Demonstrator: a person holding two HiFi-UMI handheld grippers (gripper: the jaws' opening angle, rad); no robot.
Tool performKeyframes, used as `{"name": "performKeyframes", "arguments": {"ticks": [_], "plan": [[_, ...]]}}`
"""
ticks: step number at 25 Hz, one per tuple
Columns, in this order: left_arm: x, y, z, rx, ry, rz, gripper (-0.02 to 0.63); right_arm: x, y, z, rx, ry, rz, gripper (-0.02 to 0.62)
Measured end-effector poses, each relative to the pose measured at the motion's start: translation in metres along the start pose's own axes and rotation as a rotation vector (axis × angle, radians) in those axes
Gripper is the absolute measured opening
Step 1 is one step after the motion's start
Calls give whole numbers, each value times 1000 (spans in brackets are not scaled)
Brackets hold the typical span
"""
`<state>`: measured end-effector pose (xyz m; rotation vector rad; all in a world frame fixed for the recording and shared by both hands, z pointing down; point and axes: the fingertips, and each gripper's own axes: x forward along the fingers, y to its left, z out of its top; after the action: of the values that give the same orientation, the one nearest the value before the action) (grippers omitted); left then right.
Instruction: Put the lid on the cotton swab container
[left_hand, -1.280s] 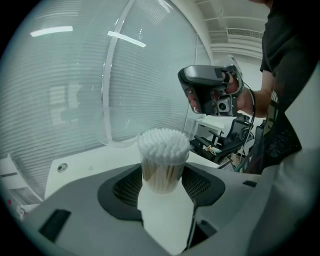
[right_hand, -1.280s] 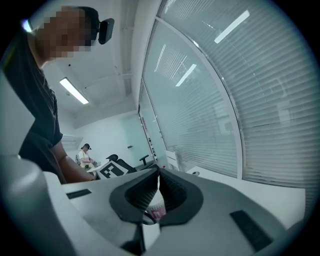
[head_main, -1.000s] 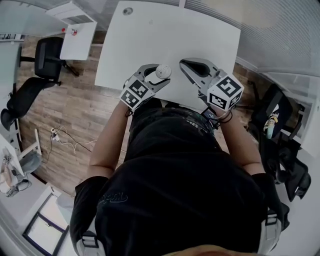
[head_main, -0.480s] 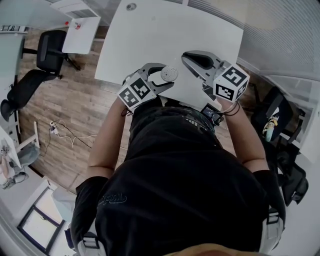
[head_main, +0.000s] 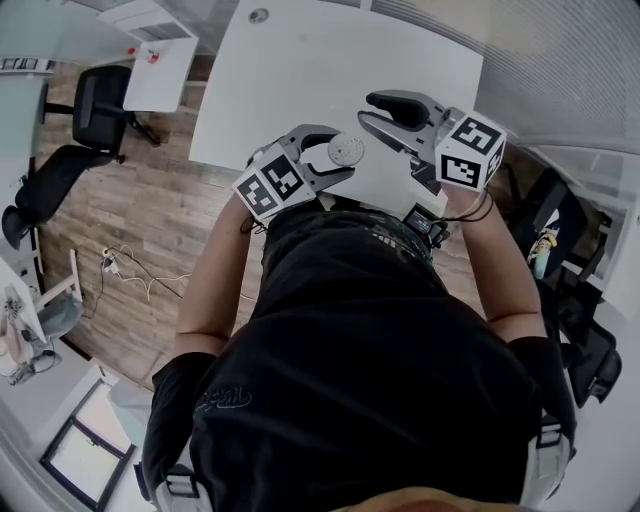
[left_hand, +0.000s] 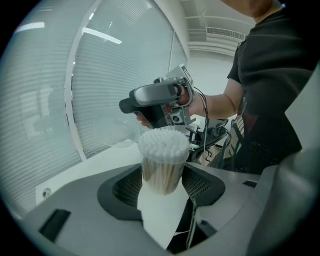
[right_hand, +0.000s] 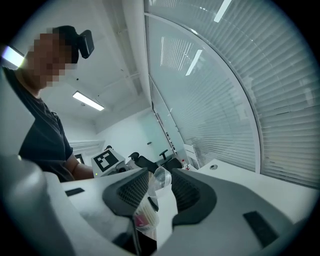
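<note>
Left gripper: jaws pinch the cotton swab container by its sides. The container stands upright between the pads, long axis vertical. Its white swab tips point up, well past the jaw tips, and its mouth is uncovered.

Right gripper: jaws spread, having just been opening. The clear lid sits tilted between them, near the tips. Contact with either pad cannot be confirmed, the plastic being transparent.
</note>
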<state>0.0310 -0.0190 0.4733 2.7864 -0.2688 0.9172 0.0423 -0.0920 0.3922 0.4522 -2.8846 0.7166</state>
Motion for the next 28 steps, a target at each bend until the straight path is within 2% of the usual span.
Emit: {"name": "performKeyframes", "arguments": {"ticks": [6,15,28], "plan": [[-2,-7,7,46,9,-14,259,2,7,-4,10,52,55,199],[4,-15,5,114,73,0,259,5,17,-9,-13,84,92,213],[5,-13,4,87,82,-9,259,7,23,-4,-25,61,103,213]]}}
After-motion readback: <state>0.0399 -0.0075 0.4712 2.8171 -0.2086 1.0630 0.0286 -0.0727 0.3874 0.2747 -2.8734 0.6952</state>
